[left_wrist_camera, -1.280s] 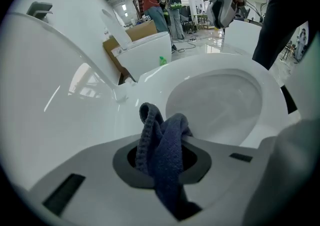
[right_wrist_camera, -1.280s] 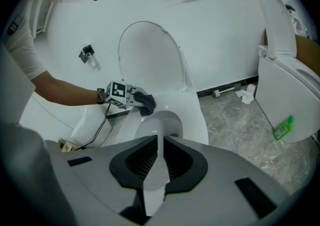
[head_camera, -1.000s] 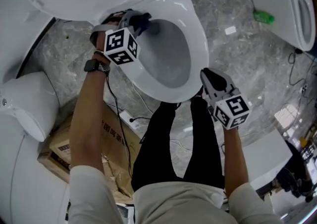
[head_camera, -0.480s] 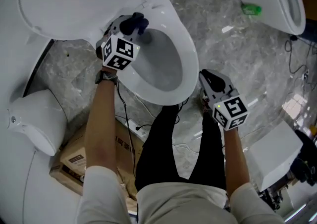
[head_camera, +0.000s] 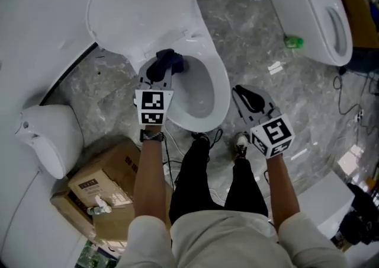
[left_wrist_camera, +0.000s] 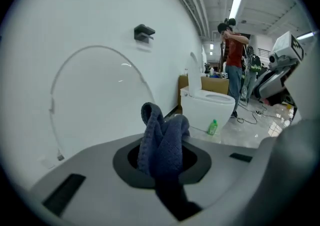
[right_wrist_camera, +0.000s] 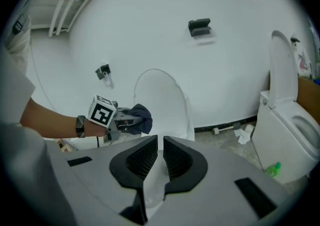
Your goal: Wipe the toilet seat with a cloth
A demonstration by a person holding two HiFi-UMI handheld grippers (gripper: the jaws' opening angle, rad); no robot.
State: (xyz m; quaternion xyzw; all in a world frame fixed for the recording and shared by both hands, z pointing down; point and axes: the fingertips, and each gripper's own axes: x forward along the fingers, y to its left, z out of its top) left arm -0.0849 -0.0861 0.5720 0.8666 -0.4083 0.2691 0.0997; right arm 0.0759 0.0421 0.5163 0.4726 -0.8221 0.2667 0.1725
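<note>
Cloth (head_camera: 164, 60), seemingly soft and limp, pinched mid-bunch by left gripper (head_camera: 172, 70) above toilet seat (head_camera: 223, 92); right gripper (head_camera: 240, 91) nearly pressed together, empty.

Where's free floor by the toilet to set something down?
Best: marble floor between the toilet seat and the second toilet, bare except a green bottle and a white scrap. Smaller patch left of the seat, before the white fixture. Crowded: cardboard box and cables by the feet.

No legible txt; box label (head_camera: 87, 185) unreadable.
</note>
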